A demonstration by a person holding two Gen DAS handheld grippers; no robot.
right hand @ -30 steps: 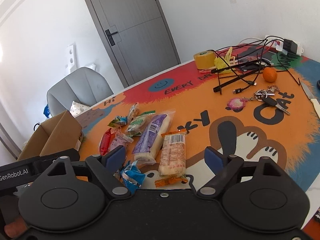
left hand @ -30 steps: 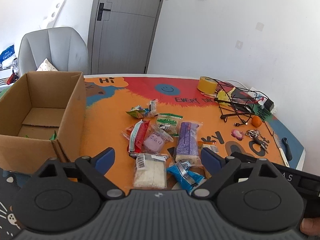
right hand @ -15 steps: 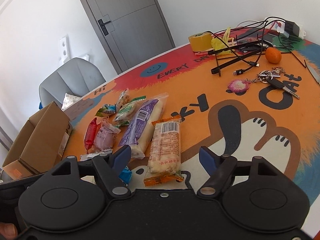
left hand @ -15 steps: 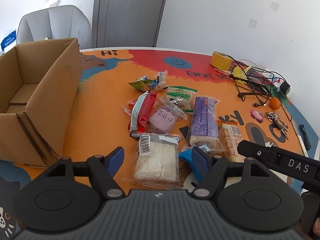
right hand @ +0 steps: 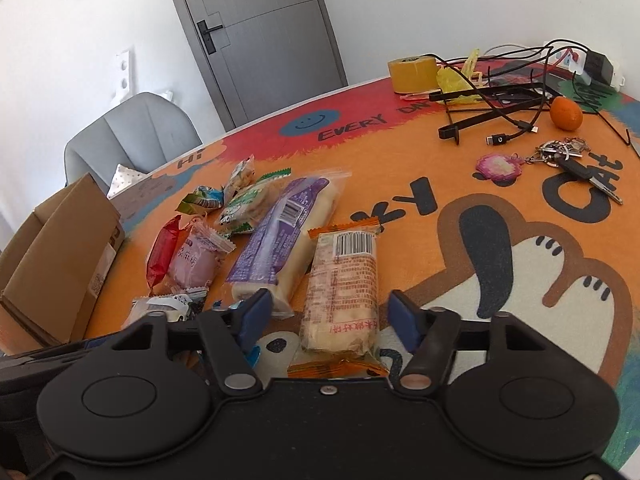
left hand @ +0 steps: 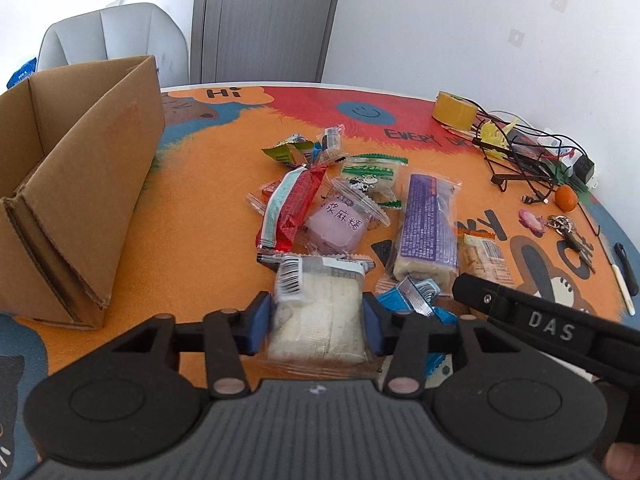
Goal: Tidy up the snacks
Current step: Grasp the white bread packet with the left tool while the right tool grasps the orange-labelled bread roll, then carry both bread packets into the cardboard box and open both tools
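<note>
snacks lie in a loose heap near the middle of the desk (left hand: 192, 216), on its orange cartoon mat. the left tool (left hand: 317, 322) sits low over the near end of the heap, its jaws closing with a clear-wrapped white cake (left hand: 316, 320) between them; the blue pads stand right at the wrapper's two sides and seem to touch it. the right tool (right hand: 326, 316) is beside it, jaws closing around an orange-trimmed cracker pack (right hand: 342, 280), with small gaps visible between the pads and the pack, so it is not gripped. a long purple-wrapped roll (right hand: 284, 232) lies touching the cracker pack on its left, and beyond it sit a pink mochi packet (left hand: 338, 224), a red packet (left hand: 290, 210) and a green-and-white packet (left hand: 370, 176). a blue wrapper (left hand: 412, 300) lies between the two tools. an open cardboard box (left hand: 80, 184) stands at the desk's left edge, apart from the heap. toward the far right corner are a roll of yellow tape (right hand: 412, 72), tangled black cables (right hand: 504, 108), a small orange fruit (right hand: 565, 113) and keys (right hand: 568, 158).
</note>
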